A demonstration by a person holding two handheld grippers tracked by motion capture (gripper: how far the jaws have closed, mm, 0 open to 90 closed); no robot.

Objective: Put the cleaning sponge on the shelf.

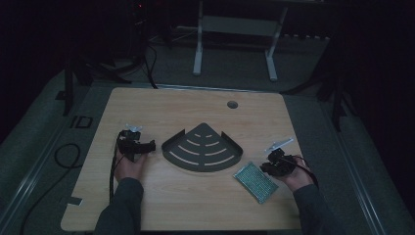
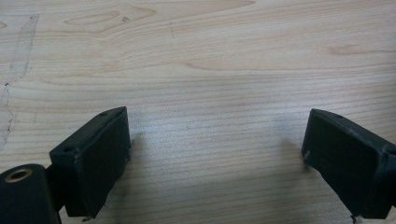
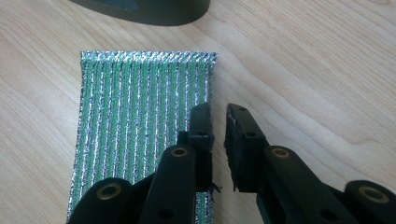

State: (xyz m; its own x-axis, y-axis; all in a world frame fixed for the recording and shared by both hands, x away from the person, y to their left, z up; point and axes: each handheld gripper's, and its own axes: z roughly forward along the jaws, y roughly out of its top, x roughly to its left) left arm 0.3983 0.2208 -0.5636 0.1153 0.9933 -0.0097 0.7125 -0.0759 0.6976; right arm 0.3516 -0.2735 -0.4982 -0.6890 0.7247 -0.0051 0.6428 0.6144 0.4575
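Right hand-held gripper [image 3: 217, 109]: we see jaws narrowly apart at green scrub pad [image 3: 140, 121] edge, nothing pinched; left hand-held gripper [image 2: 215, 149] wide over counter [image 2: 210, 60].

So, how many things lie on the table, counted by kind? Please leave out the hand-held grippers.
Dark quarter-round rack: 1
Green and silver scouring pad: 1
Total: 2
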